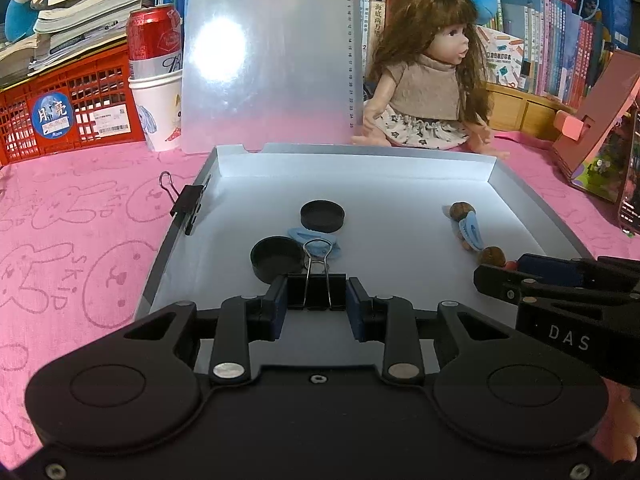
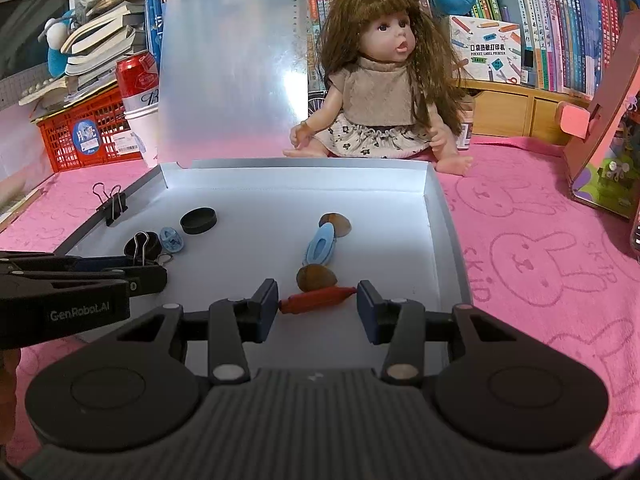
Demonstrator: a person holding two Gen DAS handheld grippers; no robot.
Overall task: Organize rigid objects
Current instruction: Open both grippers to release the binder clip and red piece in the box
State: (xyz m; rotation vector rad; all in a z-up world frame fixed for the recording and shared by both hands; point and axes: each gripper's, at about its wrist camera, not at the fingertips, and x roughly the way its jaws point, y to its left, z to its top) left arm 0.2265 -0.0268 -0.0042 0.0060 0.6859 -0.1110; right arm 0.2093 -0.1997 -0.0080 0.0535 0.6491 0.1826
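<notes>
Two grips are holding over the tray [image 1: 532, 204]: we are pinching a binder clip [image 1: 317, 290] in the left fingers [image 1: 280, 300] and a red piece [image 2: 318, 300] endwise in the right fingers [image 2: 267, 300], so we should be lifting each straight up, keeping pressure steady.

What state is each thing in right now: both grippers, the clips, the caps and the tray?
left gripper: shut on a black binder clip, handles up
right gripper: shut on a red crayon-like stick, gripped by its ends
second binder clip: clamped on the tray's left wall
white tray: open, no lid
near black cap: hollow side up
far black cap: flat side up
red can: upright in a paper cup
</notes>
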